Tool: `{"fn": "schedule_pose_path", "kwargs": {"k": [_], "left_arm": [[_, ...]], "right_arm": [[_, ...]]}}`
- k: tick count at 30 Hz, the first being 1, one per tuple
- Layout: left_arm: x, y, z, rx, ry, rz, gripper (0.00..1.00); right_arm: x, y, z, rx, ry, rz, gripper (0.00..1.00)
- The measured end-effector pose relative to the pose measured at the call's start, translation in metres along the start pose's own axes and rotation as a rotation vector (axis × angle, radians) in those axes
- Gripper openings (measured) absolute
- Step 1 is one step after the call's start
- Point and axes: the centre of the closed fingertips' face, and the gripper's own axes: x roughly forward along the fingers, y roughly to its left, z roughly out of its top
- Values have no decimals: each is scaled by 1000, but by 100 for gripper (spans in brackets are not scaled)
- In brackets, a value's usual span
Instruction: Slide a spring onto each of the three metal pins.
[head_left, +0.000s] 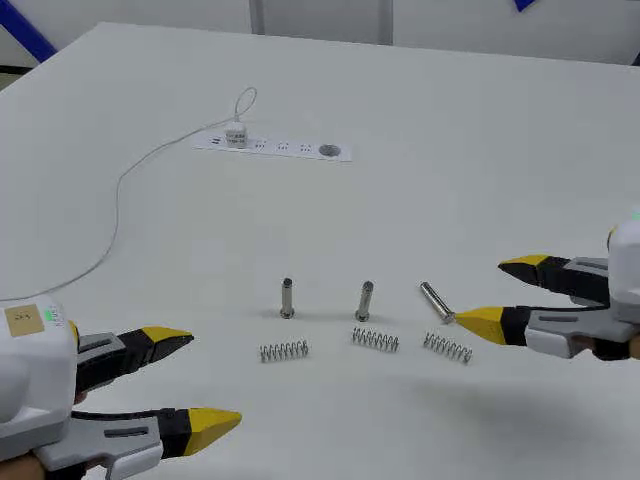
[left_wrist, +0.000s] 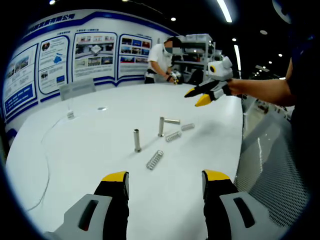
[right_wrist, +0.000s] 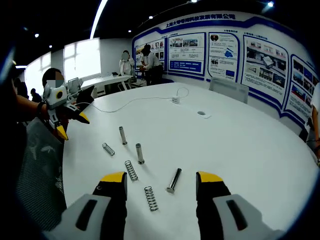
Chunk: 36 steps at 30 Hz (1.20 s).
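**Three springs laid out, no pin yet wearing one**

The white table (head_left: 450, 150) carries everything, and its broad bare top lets a tool come in from either side. The left gripper (head_left: 205, 380) hovers low at the near left of the head view. Its yellow-tipped jaws are spread wide with nothing between them. It stands well apart from the parts, which I read as waiting rather than working. The right gripper (head_left: 485, 292) is likewise spread and empty, but it sits just beside the right end of the row, probably because the fallen pin there wants attention first. Far back, a power strip (head_left: 275, 146) and its cable (head_left: 120, 200) lie well clear of the work and seem to play no part.

The pins form a row across the middle of the table. The left pin (head_left: 287, 298) and the middle pin (head_left: 365, 300) stand upright on what look like wider feet, so a spring can drop over each free end from above. The right pin (head_left: 436, 302) lies on its side, one end close to the right gripper's lower tip. In my judgement it must be stood up, or held, before it takes a spring.

A spring lies in front of each pin: the left spring (head_left: 284, 351), the middle spring (head_left: 375, 340) and the right spring (head_left: 447, 347). All three are flat on the table, near their pins but not touching, apparently set one apiece for easy pairing.
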Motion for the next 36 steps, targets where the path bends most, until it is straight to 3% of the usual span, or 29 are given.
{"fn": "schedule_pose_path", "kwargs": {"k": [11,22,36], "left_arm": [[0,1,0,-3,-1,4,60],[0,1,-2,-6,3,3,59],[2,2,-6,-15,7,0,56]], "right_arm": [[33,-19,1,31,85,-42,43],[66,-35,-19,65,247,-123,28],[86,-40,-45,117,401,-162,16]]}}
